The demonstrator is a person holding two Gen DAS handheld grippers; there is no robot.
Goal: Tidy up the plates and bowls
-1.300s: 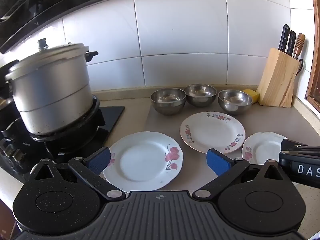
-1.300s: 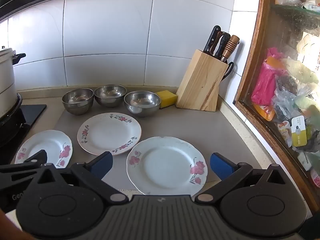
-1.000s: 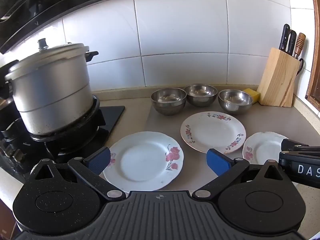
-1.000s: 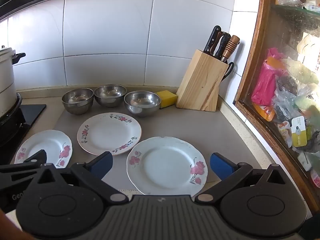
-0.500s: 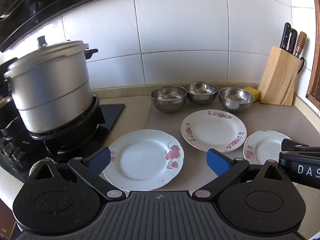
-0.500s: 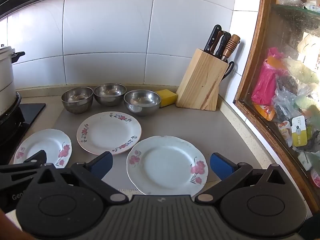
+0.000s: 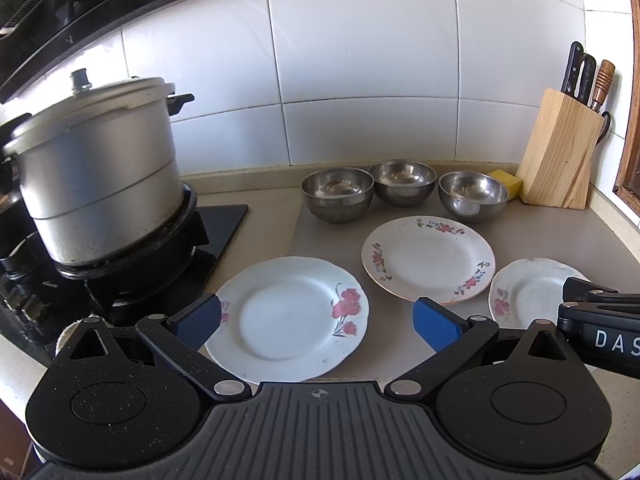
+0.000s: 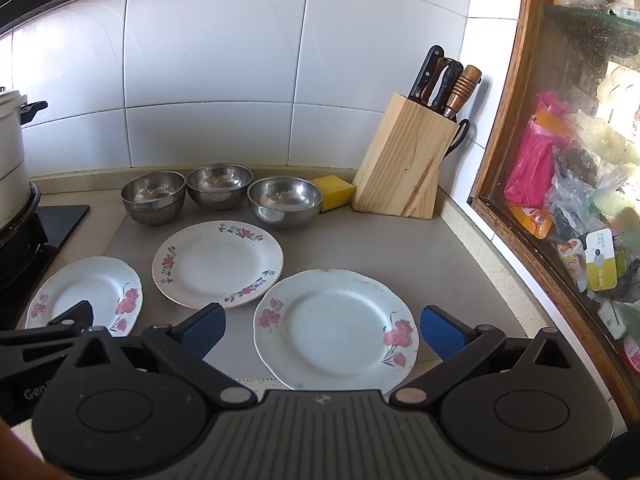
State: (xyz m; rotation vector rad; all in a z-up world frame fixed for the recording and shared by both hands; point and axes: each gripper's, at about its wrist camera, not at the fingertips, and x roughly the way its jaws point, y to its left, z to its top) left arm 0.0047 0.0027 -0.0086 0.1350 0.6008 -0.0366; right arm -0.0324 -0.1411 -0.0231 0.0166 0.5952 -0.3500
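Nothing appears sorted yet: three plates lie flat and separate on the grey countertop (image 8: 400,248), and three steel bowls stand singly in a row behind them, so all the stacking seems still to be done.

The left plate (image 7: 288,316) is white with a scalloped rim and a red flower spray; it lies nearest the gas stove (image 7: 132,264). The middle plate (image 7: 428,258) is round, with small flower sprigs around its border, and sits just in front of the bowls. The right plate (image 8: 336,326) matches the left one in pattern and shows a small chip on its far rim.

The left bowl (image 7: 338,194), middle bowl (image 7: 402,182) and right bowl (image 7: 472,196) look empty and stand close together, upright.

The left gripper (image 7: 316,318) hovers wide open over the left plate, holding nothing; the right gripper (image 8: 320,330) is likewise spread wide over the right plate, empty.

Beyond are a yellow sponge (image 8: 334,192), a wooden knife block (image 8: 404,168) and a lidded aluminium pot (image 7: 96,176) on the burner.
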